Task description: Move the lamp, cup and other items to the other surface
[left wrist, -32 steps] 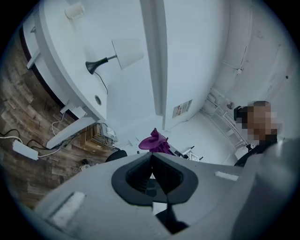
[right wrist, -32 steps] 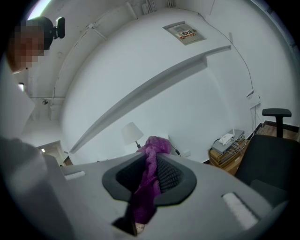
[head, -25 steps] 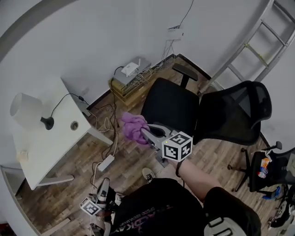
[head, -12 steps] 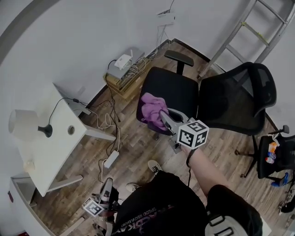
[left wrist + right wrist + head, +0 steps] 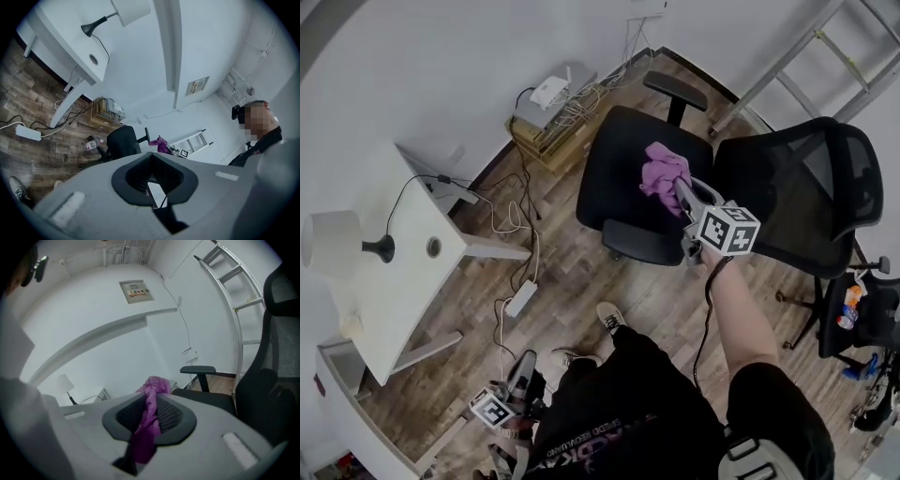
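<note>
My right gripper [image 5: 682,190] is shut on a purple cloth [image 5: 663,172] and holds it over the seat of a black office chair [image 5: 623,178], close to the mesh backrest. In the right gripper view the purple cloth [image 5: 151,404] hangs bunched between the jaws, with the chair's seat [image 5: 211,399] just beyond. A white-shaded lamp [image 5: 333,244] on a black stem stands on the white desk [image 5: 389,305] at the far left. My left gripper [image 5: 525,367] hangs low by the person's leg, jaws together and empty; from there the lamp [image 5: 131,11] shows far off.
A metal ladder [image 5: 806,56] leans at the back right. A low box with a router and cables [image 5: 548,108] sits by the wall. A power strip [image 5: 518,300] and cords lie on the wood floor. Another chair with items [image 5: 858,323] stands at the right edge.
My right gripper has carried the purple cloth to the right, from beside the chair's front edge to above the seat near the backrest. The left gripper stays low.
</note>
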{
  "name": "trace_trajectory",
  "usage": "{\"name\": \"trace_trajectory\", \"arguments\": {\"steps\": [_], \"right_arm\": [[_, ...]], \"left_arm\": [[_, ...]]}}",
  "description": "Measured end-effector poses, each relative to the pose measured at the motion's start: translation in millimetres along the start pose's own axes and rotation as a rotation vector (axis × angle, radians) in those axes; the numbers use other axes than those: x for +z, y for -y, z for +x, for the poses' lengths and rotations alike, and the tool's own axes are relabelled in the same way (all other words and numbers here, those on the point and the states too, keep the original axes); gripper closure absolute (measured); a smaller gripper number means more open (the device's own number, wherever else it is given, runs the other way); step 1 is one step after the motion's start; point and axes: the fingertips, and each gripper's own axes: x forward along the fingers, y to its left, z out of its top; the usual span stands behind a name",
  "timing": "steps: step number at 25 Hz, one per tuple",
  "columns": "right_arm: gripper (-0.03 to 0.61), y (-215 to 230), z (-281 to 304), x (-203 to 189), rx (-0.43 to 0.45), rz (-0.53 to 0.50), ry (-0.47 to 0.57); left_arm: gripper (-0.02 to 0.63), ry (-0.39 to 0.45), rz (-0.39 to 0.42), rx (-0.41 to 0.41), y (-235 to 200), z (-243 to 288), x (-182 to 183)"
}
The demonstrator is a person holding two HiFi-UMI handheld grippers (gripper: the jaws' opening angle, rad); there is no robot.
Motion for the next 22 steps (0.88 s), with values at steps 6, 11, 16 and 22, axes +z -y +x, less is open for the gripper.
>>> {"name": "trace_trajectory", "arguments": {"steps": [6,11,16,22], "right_arm": [[0.515,89,49,-51,-0.149,0.064,-0.118],[0.515,134,91,-101,-0.222,0.078,-0.258],[0.514,154,135,-144,-0.248,-0.062,-0.451],[0.514,163,171,-182,-0.228,-0.14,-0.573]], "left_arm": [[0.618,-0.027,-0.022,0.092,-11,-12,-10],[0.618,-0.014,-0.072,0.201,-26,-38,-22],[0.618,-0.032,-0.119,0.256,-31,-42,-39],[0.618,-0.056,-0.154,0.323,-40,-45,-53]]}}
